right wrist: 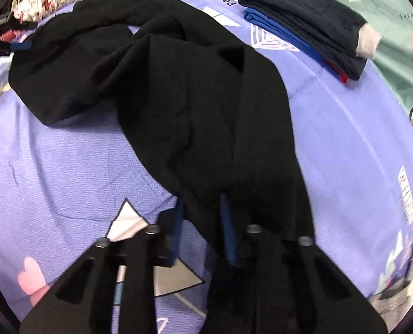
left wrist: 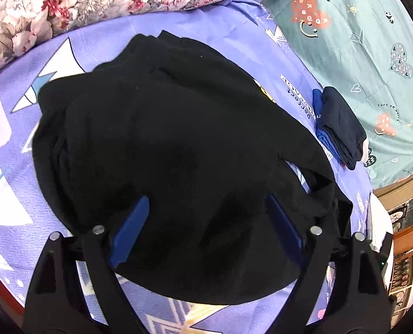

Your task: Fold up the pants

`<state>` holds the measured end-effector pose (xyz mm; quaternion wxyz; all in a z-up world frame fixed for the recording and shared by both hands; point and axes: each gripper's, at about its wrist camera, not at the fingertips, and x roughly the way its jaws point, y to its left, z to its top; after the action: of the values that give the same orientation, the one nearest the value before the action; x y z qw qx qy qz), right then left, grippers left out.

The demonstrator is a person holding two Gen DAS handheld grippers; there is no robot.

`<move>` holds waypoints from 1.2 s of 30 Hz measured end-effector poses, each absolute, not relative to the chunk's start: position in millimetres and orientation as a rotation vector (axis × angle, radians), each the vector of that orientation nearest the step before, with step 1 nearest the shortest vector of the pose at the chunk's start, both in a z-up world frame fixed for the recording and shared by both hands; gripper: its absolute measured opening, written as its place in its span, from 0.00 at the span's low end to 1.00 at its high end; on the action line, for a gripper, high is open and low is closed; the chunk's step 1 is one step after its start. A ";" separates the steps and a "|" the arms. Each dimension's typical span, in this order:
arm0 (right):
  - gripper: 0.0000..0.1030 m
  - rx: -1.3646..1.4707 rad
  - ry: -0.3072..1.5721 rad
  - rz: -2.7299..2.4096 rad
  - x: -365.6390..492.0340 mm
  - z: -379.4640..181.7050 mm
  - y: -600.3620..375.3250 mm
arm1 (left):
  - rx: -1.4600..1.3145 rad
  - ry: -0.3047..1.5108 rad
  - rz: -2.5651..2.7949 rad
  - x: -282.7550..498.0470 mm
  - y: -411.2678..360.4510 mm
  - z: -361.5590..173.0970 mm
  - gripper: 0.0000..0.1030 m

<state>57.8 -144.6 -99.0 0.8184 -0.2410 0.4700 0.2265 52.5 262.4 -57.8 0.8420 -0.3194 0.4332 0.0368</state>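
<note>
Blue-padded fingers of the right gripper (right wrist: 202,217) pinch a strip of the black pants (right wrist: 178,105), near its end; the left gripper (left wrist: 206,211) stands spread wide over the bunched pants on the lavender bedsheet (right wrist: 67,153); folded clothes (right wrist: 304,25) lie nearby.

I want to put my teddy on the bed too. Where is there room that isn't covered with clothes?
There is bare purple sheet left of the black pants, down to the pink heart print. There is also a bare strip between the pants and the folded clothes stack. The green sheet looks mostly free. It is crowded around the pants, the stack and the flowered quilt.
</note>
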 end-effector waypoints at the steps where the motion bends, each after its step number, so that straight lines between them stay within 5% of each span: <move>1: 0.08 -0.518 0.981 0.487 54.5 -93.5 -144.2 | -0.669 0.912 0.089 51.7 264.1 -57.3 0.85; 10: 0.07 -0.456 0.862 0.501 -63.5 11.2 -204.9 | -0.631 0.915 0.127 51.0 275.0 -55.3 0.85; 16: 0.10 -0.424 1.111 0.527 -114.2 -53.9 -234.6 | -0.571 0.911 0.127 63.7 272.3 -41.9 0.85; 18: 0.23 -0.255 1.095 0.542 -116.6 -60.1 -247.3 | -0.553 0.909 0.118 71.8 268.1 -34.9 0.85; 20: 0.58 -0.024 0.993 0.477 -105.9 -45.8 -276.8 | -0.523 0.907 0.096 85.5 257.4 -24.1 0.85; 23: 0.80 0.387 0.895 0.373 -78.9 -36.0 -341.6 | -0.445 0.908 0.026 118.3 228.6 -1.0 0.86; 29: 0.77 0.548 1.054 0.141 -4.3 -84.6 -373.0 | -0.249 0.952 -0.082 209.9 150.2 13.9 0.92; 33: 0.61 0.384 1.161 0.183 17.6 -106.5 -328.9 | -0.059 1.047 -0.102 249.0 101.4 -18.5 0.92; 34: 0.44 0.303 1.153 0.171 16.2 -105.7 -322.0 | -0.014 1.068 -0.107 253.5 91.3 -28.6 0.92; 35: 0.12 0.246 1.152 0.175 17.8 -104.8 -314.7 | 0.016 1.079 -0.103 255.4 86.9 -35.9 0.92; 36: 0.11 0.236 1.152 0.188 19.6 -103.8 -314.1 | 0.036 1.090 -0.102 257.7 82.3 -44.0 0.92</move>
<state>19.6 -314.1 -103.8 0.8279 0.1111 0.5425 0.0885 257.7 82.3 -44.0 0.8538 0.0172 0.5181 -0.0483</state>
